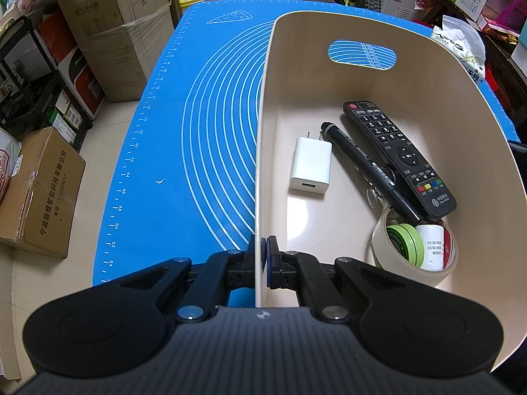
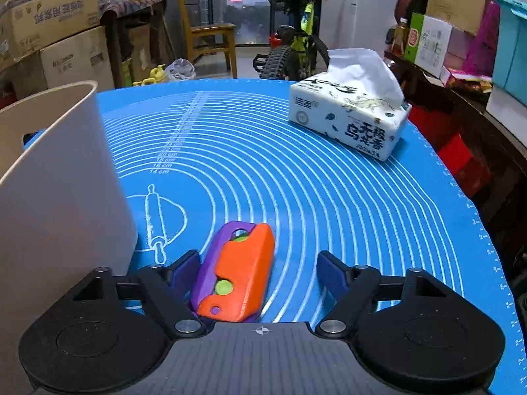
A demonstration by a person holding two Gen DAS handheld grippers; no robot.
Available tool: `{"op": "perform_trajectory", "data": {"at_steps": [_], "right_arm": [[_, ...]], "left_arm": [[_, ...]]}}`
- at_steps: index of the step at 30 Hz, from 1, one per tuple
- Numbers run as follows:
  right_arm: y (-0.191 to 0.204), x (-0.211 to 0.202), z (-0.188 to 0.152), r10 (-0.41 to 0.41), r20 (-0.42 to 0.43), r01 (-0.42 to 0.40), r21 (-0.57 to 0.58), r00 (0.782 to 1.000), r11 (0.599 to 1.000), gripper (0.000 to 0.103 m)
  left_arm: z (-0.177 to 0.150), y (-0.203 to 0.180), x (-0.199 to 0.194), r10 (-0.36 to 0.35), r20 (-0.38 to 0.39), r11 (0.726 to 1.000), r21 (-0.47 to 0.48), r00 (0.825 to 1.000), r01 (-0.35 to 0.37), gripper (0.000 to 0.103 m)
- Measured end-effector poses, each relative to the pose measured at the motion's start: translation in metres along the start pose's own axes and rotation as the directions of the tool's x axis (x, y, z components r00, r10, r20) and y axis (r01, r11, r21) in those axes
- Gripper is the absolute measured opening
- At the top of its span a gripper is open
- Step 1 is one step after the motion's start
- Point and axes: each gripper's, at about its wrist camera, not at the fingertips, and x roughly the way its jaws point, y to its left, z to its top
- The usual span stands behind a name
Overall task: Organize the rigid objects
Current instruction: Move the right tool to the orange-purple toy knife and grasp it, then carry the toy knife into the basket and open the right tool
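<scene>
A beige bin [image 1: 428, 65] stands on the blue mat [image 1: 204, 125]. My left gripper [image 1: 262, 256] is shut on the bin's left wall at its near end. Inside lie a white charger [image 1: 310, 164], a black marker [image 1: 365, 164], a black remote [image 1: 398, 154] and a tape roll [image 1: 388, 263] that holds a green tin [image 1: 403, 240] and a white bottle [image 1: 431, 247]. In the right wrist view my right gripper [image 2: 258, 266] is open around an orange and purple toy [image 2: 240, 273] lying on the mat, nearer the left finger. The bin's outer wall [image 2: 66, 197] stands at the left.
A tissue pack [image 2: 352, 115] sits at the mat's far right [image 2: 329, 181]. Cardboard boxes [image 1: 39, 191] stand on the floor left of the table. A bicycle [image 2: 293, 49] and a wooden chair [image 2: 207, 36] stand beyond the far edge. Shelves with boxes [image 2: 461, 49] line the right.
</scene>
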Motion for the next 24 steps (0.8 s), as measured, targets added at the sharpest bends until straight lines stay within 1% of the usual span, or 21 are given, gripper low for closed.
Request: {"op": "perform_trajectory", "data": {"at_steps": [2, 3, 4, 7, 10, 12, 19, 24], "right_arm": [[0.002, -0.002, -0.001, 0.005, 0.008, -0.005, -0.01, 1.0, 1.0, 0.068], [0.004, -0.004, -0.001, 0.013, 0.011, -0.013, -0.02, 1.0, 1.0, 0.058], [0.006, -0.005, -0.001, 0.016, 0.011, -0.015, -0.029, 1.0, 0.999, 0.051], [0.009, -0.008, -0.001, 0.011, 0.003, -0.011, -0.036, 1.0, 0.999, 0.049], [0.012, -0.015, -0.003, 0.001, 0.007, 0.0, -0.074, 1.0, 0.997, 0.049], [0.01, -0.021, -0.003, -0.006, 0.015, 0.007, -0.069, 1.0, 0.998, 0.049], [0.007, -0.05, -0.001, -0.006, 0.065, 0.014, -0.128, 0.998, 0.992, 0.049], [0.004, -0.081, 0.005, 0.015, 0.127, 0.004, -0.146, 0.992, 0.989, 0.049]], "left_arm": [[0.0, 0.0, 0.0, 0.001, 0.0, 1.0, 0.001, 1.0, -0.001, 0.005], [0.0, 0.0, 0.0, 0.001, 0.0, 1.0, 0.0, 1.0, -0.001, 0.005], [0.0, 0.0, 0.0, 0.0, 0.0, 1.0, -0.001, 1.0, 0.0, 0.005], [0.0, 0.0, 0.0, 0.001, 0.0, 1.0, 0.0, 1.0, -0.001, 0.005], [0.0, 0.0, 0.0, 0.005, 0.0, 1.0, 0.002, 1.0, -0.005, 0.005], [0.0, -0.001, 0.0, 0.006, 0.0, 1.0, 0.002, 1.0, -0.006, 0.005], [0.0, -0.001, 0.0, 0.006, 0.0, 1.0, 0.001, 1.0, -0.006, 0.005], [0.0, -0.001, 0.0, 0.005, 0.0, 1.0, 0.002, 1.0, -0.005, 0.005]]}}
